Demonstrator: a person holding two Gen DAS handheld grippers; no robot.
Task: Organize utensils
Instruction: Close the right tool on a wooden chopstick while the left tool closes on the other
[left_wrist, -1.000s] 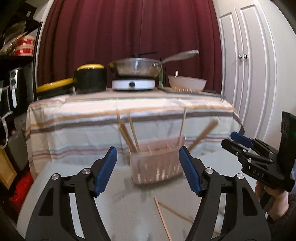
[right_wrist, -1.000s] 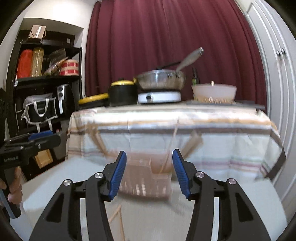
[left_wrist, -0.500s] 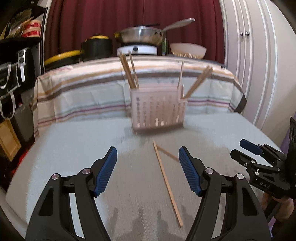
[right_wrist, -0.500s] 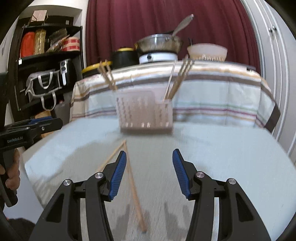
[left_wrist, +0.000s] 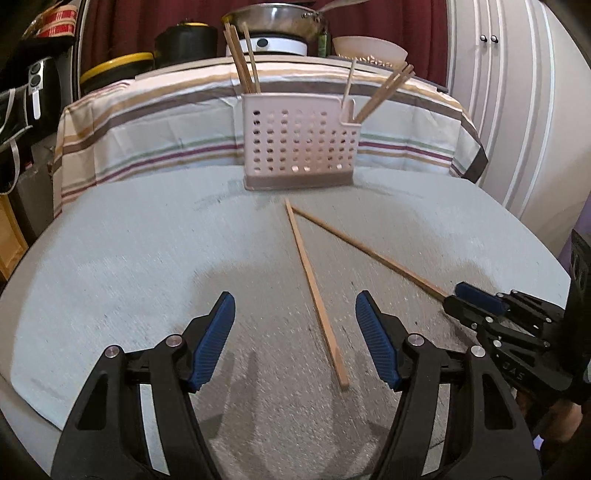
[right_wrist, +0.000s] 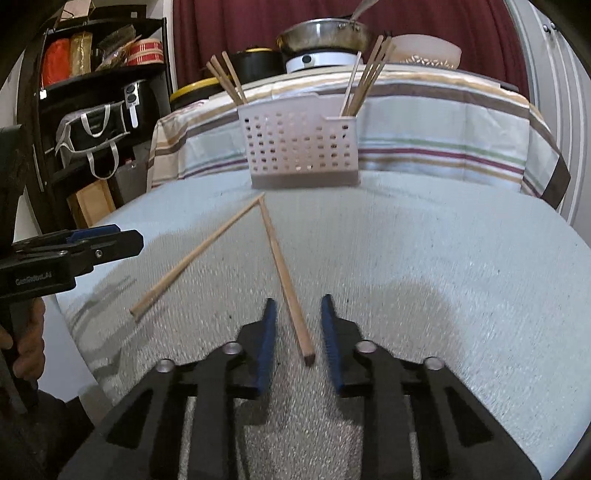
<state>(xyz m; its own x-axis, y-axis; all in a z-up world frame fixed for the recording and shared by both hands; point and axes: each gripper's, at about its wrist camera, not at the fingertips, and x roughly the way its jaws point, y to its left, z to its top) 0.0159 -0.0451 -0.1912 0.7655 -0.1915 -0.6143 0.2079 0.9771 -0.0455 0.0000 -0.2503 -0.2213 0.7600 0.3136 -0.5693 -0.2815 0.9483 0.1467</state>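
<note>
- Room on my feed: pale grey table (left_wrist: 129, 258), striped tablecloth (left_wrist: 166, 122) behind, dark red curtain (right_wrist: 229, 33) up top.
- Two loose chopsticks (right_wrist: 284, 273) mid-frame, forming a V.
- One pink basket (left_wrist: 299, 144) upper centre, about seven sticks inside.
- Left gripper (left_wrist: 295, 343) wide apart; right gripper (right_wrist: 295, 332) narrowed around one stick's end, not touching.
</note>
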